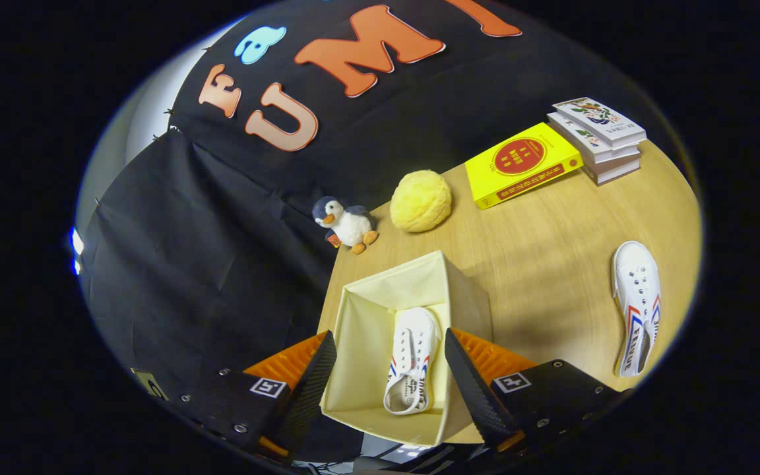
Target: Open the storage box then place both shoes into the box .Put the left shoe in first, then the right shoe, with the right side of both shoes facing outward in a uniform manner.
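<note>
One shoe in the box, one out on the tabletop, claw spread and empty above.

The claw hung over the open storage box with its fingers well apart, gripping nothing; the box's side walls lay between them. A white shoe lay inside the box against its right wall, leaving open floor to its left. The box stood at the near-left edge of the tabletop, one corner close to that edge. The second white shoe lay well apart to the right, near the tabletop's right edge, with bare wood between it and the box. Beyond the box sat a toy penguin, a yellow ball, a yellow book and stacked books.
</note>
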Action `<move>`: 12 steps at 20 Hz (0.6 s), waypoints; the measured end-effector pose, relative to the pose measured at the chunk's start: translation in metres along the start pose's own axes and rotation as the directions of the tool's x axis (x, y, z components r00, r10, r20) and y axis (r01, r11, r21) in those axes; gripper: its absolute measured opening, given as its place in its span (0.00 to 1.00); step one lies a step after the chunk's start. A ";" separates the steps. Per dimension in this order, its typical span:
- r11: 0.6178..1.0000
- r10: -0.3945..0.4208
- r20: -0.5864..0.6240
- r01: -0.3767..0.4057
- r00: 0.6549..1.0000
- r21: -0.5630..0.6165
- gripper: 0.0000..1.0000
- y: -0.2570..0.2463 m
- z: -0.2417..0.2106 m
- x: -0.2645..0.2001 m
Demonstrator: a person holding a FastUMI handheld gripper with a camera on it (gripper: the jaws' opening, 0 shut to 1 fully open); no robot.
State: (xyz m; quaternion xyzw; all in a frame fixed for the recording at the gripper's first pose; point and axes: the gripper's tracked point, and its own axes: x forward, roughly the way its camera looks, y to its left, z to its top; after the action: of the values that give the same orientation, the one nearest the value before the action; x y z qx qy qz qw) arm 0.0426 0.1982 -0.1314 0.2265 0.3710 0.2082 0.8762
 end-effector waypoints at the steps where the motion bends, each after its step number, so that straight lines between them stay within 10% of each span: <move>1: 1.000 -0.018 0.008 0.018 1.000 0.003 0.98 -0.015 0.005 -0.006; 12: 0.962 -0.267 0.036 0.265 0.963 0.064 0.98 -0.196 0.019 -0.063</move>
State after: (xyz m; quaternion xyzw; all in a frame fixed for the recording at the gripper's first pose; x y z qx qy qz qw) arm 0.0552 0.0014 -0.1923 0.2047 0.3846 0.0727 0.8972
